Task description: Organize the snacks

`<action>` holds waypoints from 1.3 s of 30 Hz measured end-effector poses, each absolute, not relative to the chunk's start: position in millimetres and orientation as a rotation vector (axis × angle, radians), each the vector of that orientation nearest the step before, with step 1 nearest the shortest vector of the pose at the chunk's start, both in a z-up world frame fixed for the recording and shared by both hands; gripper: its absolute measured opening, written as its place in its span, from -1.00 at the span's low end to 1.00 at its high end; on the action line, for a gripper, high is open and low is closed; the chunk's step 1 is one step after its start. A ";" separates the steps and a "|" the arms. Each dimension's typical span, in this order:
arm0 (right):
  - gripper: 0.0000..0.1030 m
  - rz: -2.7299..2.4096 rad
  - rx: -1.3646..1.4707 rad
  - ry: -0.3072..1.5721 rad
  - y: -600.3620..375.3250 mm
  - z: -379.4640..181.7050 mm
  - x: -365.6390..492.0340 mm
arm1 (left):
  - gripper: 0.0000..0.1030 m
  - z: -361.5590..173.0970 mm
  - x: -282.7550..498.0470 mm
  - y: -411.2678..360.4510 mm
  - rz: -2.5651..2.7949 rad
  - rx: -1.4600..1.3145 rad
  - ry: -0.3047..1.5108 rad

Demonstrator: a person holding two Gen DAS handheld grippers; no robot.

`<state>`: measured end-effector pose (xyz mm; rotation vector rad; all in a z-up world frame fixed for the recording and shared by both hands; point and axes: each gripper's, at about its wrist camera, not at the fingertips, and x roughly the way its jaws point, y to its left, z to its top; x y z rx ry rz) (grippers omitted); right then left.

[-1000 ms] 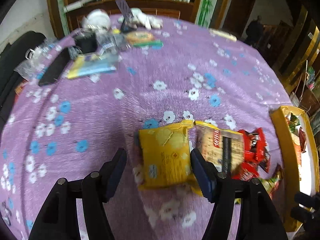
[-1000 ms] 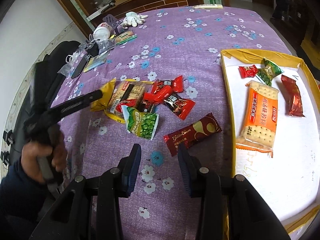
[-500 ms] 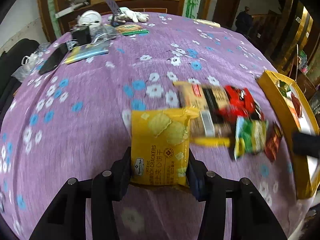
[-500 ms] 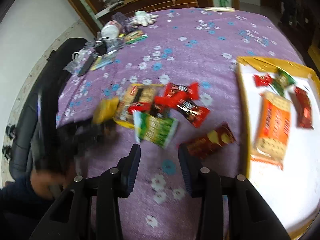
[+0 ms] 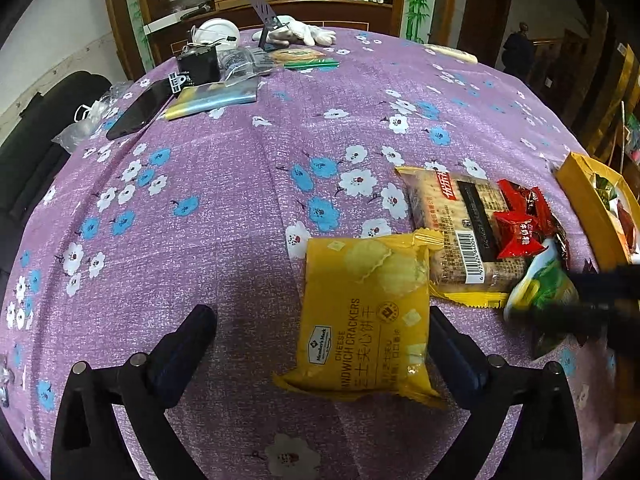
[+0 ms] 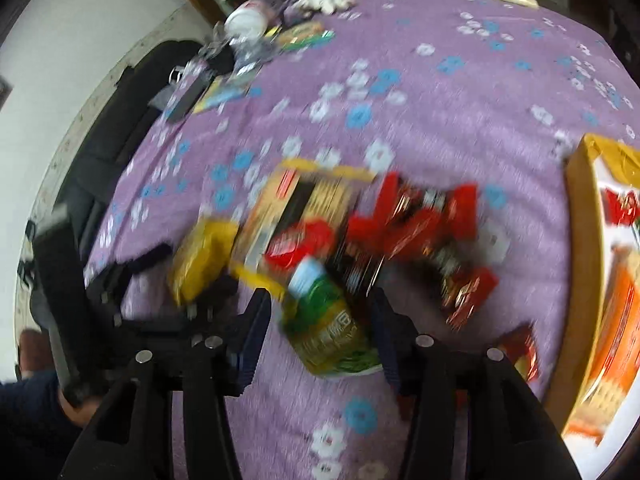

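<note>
A yellow cheese cracker pack (image 5: pixel 364 320) lies flat on the purple flowered tablecloth (image 5: pixel 240 184). My left gripper (image 5: pixel 320 340) stands wide around it, jaws opening; the pack rests beside the right finger (image 5: pixel 448 344) and far from the left one. Beyond it lie a tan cracker pack (image 5: pixel 460 224) and red candies (image 5: pixel 520 232). My right gripper (image 6: pixel 320 320), blurred, straddles a green snack packet (image 6: pixel 328 320). Its jaws are opening and I see no pad pressing on the packet. A yellow-rimmed tray (image 6: pixel 580 240) at the right holds an orange cracker pack (image 6: pixel 616 320).
The table's far left carries clutter: a phone (image 5: pixel 140 108), a black box (image 5: pixel 198 66), a white glove (image 5: pixel 304 34). A black chair (image 5: pixel 36 128) stands at the left edge. A sleeve (image 6: pixel 32 420) shows at the lower left of the right wrist view.
The left gripper, shut on the yellow pack half a second ago, has opened wide and the pack lies on the cloth. The right gripper moved over to the green packet and widened.
</note>
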<state>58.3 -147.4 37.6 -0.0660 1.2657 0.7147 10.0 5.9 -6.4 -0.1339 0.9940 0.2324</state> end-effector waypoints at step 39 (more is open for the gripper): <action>-0.27 0.515 -0.086 1.245 -140.7 29.7 39.8 | 1.00 -6.4 8.2 5.4 0.232 -0.136 0.993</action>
